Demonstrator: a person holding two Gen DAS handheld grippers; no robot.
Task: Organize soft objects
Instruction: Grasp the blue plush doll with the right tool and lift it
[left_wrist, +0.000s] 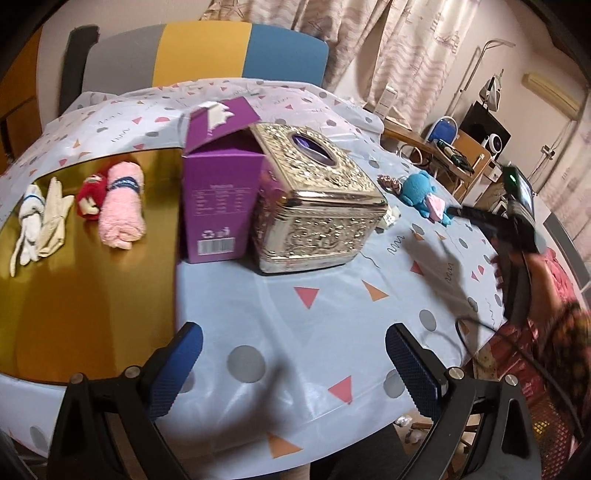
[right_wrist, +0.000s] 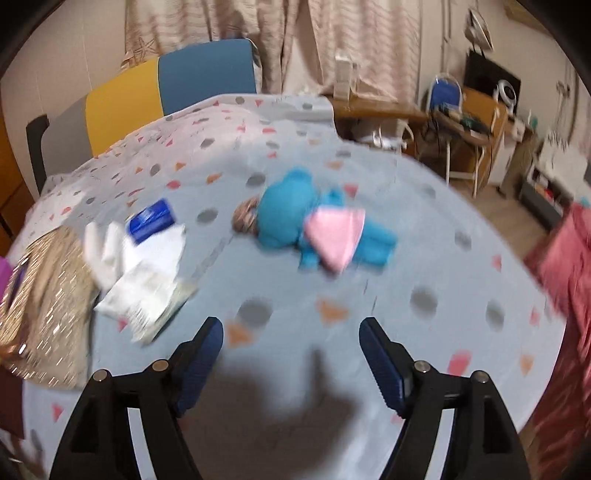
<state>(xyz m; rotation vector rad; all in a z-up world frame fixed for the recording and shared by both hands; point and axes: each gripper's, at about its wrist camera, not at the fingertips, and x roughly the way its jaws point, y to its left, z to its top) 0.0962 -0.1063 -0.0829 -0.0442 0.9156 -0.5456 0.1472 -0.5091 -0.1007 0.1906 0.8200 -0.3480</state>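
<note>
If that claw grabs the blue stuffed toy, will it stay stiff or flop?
The blue stuffed toy looks plush, so it would probably squash and droop. It lies flat, so it is unlikely to roll. Its pink skirt may snag or fold.

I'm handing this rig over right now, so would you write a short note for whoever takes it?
Left gripper: open, empty, over the tablecloth.
Right gripper: open, empty, facing the blue plush toy.
Done: white gloves, red plush and rolled pink towel lie on the gold mat.
Left: the blue plush toy, lying on the tablecloth right of the silver tissue box, with a small braided item beside it. A white packet lies by the box.
</note>
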